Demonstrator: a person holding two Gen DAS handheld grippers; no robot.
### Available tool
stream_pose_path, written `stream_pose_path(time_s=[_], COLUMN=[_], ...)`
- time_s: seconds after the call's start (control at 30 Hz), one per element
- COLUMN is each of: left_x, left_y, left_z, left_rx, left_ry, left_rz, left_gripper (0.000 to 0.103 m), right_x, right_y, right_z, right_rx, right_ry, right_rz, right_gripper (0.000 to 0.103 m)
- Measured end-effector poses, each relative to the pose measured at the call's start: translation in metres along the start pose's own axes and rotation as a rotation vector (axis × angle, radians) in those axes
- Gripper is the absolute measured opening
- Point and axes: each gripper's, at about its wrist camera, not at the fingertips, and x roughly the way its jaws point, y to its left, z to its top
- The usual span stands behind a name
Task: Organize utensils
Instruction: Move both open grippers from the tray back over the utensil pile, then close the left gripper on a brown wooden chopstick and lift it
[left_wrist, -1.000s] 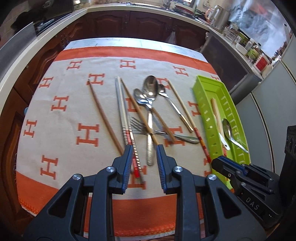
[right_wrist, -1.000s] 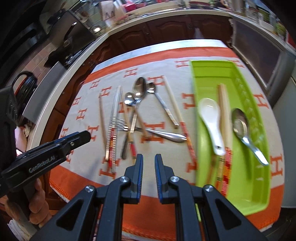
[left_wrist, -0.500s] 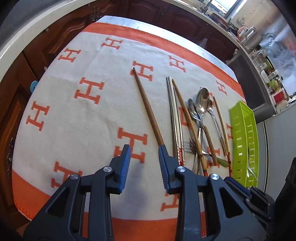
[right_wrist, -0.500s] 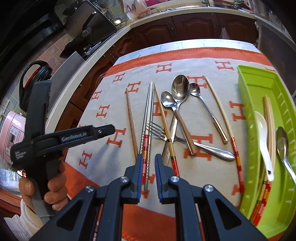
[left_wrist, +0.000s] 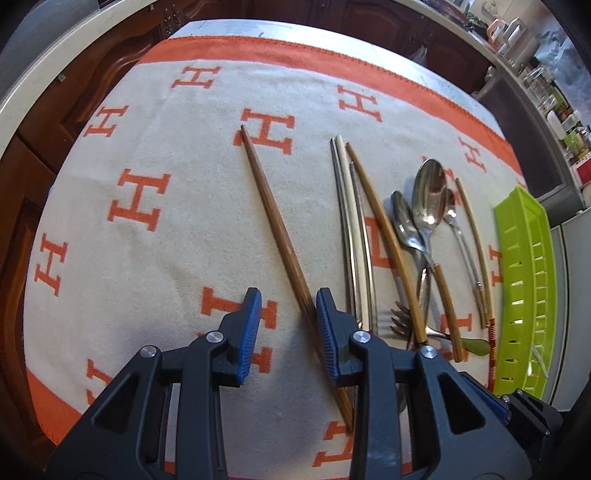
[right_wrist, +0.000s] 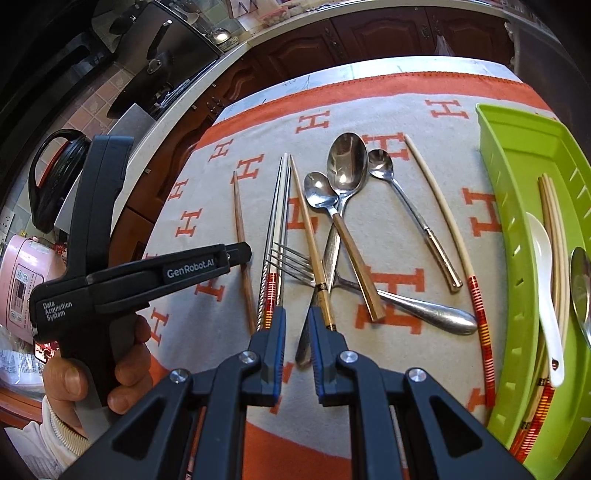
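A dark brown wooden chopstick (left_wrist: 275, 221) lies alone on the cloth; it also shows in the right wrist view (right_wrist: 242, 236). My left gripper (left_wrist: 288, 302) is open just above its near part, the stick running under the right finger. To the right lie metal chopsticks (left_wrist: 351, 229), a light wooden chopstick (left_wrist: 384, 236), spoons (left_wrist: 428, 195) and a fork (right_wrist: 291, 264). My right gripper (right_wrist: 295, 321) is open, narrowly, empty, over the near ends of the chopsticks. A green tray (right_wrist: 517, 155) holds a white spoon (right_wrist: 545, 280), chopsticks and a metal spoon.
The utensils lie on a beige cloth (left_wrist: 166, 229) with orange H marks covering the table. The left gripper's body and the hand show in the right wrist view (right_wrist: 122, 280). A kettle (right_wrist: 55, 177) and a pink cooker (right_wrist: 18, 284) stand left. Cabinets and counters surround.
My left gripper has moved left from the middle pile to the lone brown chopstick and come down close to it. My right gripper has shifted left, from beside the tray to the chopstick ends.
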Motion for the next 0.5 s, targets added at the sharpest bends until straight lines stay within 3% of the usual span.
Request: stream_pose_path(time_s=[0.37, 0.4, 0.5], left_x=[0.002, 0.002, 0.0], left_y=[-0.019, -0.019, -0.016], left_z=[-0.005, -0.005, -0.006], left_rx=[0.057, 0.061, 0.06], left_ry=[-0.029, -0.034, -0.04], left_rz=[0.098, 0.098, 0.07], left_gripper=[0.027, 0.026, 0.008], right_x=[0.005, 0.005, 0.007], right_y=[0.001, 0.001, 0.005], right_z=[-0.002, -0.002, -0.002], right_rx=[-0.009, -0.012, -0.025], right_ry=[0.015, 0.015, 0.019], right_rz=[0.012, 0.015, 0.028], right_gripper=[0.012, 0.012, 0.012])
